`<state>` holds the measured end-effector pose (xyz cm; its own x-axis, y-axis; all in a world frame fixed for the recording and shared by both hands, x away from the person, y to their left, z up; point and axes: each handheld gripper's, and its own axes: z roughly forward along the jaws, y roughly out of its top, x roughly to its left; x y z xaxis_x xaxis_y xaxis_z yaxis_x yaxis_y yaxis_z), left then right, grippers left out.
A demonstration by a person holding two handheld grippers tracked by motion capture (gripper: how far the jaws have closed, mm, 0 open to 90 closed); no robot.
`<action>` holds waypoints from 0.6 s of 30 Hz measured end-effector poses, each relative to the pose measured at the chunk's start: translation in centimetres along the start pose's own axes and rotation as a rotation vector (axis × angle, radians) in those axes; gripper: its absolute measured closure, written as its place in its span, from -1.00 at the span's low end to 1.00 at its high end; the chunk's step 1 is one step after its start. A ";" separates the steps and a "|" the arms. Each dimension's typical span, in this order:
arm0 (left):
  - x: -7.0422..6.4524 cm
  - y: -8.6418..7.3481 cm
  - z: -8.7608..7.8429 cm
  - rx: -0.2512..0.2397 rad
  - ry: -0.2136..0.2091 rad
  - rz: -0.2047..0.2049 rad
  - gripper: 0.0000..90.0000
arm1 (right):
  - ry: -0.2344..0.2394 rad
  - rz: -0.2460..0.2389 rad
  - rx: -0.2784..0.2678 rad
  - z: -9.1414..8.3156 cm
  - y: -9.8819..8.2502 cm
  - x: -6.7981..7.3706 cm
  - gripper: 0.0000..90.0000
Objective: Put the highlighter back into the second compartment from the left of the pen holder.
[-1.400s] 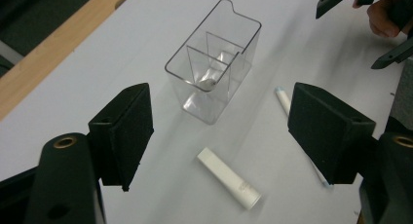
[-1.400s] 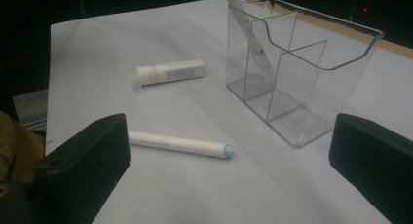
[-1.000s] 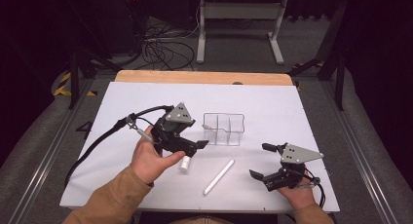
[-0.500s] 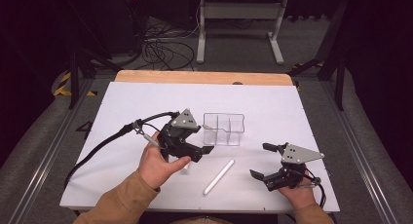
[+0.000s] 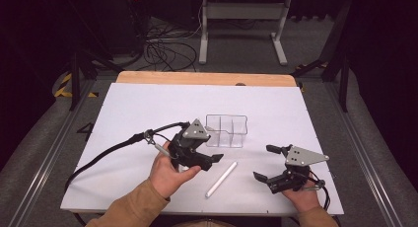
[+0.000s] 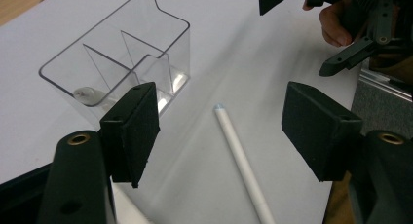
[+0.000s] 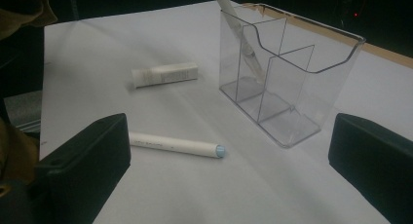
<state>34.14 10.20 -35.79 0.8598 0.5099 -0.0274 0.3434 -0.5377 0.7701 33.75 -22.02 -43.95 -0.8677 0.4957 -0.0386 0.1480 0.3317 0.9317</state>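
High view is showing the left gripper (image 5: pixel 207 158) tilting down over the white pen (image 5: pixel 221 179) on the table, jaws parted and just closing, gripping nothing. Right gripper (image 5: pixel 268 164) is resting open beside the clear organizer (image 5: pixel 226 131).

White pen (image 5: pixel 221 179) with pale blue tip; clear, colourless organizer (image 5: pixel 226 131); white tube (image 7: pixel 164 74) with grey print; black left gripper (image 5: pixel 213 158) and right gripper (image 5: pixel 264 162), grey top plates; white surface (image 5: pixel 148 108), tan wooden far edge.
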 end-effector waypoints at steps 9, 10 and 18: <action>-0.5 -0.7 2.2 0.025 -0.014 -0.009 -0.30 | -0.003 -0.002 -0.004 -0.1 0.0 0.0 -0.95; -0.6 -0.8 2.4 0.031 -0.016 -0.009 -0.30 | -0.005 -0.001 -0.003 -0.1 0.0 0.0 -0.95; -0.9 -1.5 4.3 0.072 -0.023 -0.011 -0.29 | -0.007 -0.003 -0.006 -0.2 0.0 0.0 -0.95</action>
<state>34.50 7.66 -39.67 0.8638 0.5014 -0.0507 0.3785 -0.5792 0.7220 33.72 -22.17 -43.85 -0.8649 0.5000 -0.0439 0.1425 0.3285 0.9337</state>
